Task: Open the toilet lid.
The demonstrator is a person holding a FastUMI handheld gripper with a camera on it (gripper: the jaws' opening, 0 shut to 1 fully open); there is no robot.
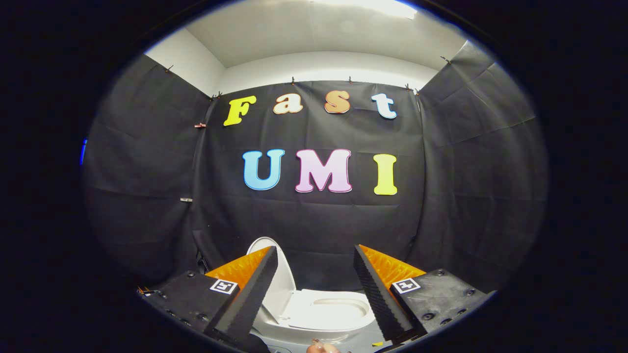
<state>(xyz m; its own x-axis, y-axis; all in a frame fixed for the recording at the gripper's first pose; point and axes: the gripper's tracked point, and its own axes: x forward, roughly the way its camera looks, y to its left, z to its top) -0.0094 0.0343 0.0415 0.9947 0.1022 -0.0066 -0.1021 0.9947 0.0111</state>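
Two fingers of the tool [316, 289] stand wide apart w/ nothing between the pads, holding nothing. Left finger [250, 294] and right finger [378, 294] both have ribbed inner faces turned toward each other. Each finger sits on a dark bolted block carrying a small square marker: left marker [223, 286], right marker [405, 285].

Toilet [314, 326] is low down, just ahead of the fingers and mostly in the gap between them. Toilet lid [274, 279] is already up, approx upright, leaning back toward the black cloth wall [314, 220]. Lid is on the left side of the bowl from this angle; its rounded top edge pokes up just beside and behind the left finger's tip, and part of the lid is hidden by that finger. Can't tell if finger and lid touch; they look close but prob apart.

Seat [333, 314] lies flat over the bowl, white, w/ oval opening visible between the fingers, nearer the right finger. Whole toilet looks small and white, resting on a pale grey surface [365, 340] that shows below the seat btwn the fingers.

Small pinkish bit at the very bottom, under the toilet [324, 348], too little of it visible to say what it is.

Cloth wall wraps round on three sides, clipped along its top edge; white wall [324, 66] and ceiling above it, w/ a bright light [373, 6] at the top.
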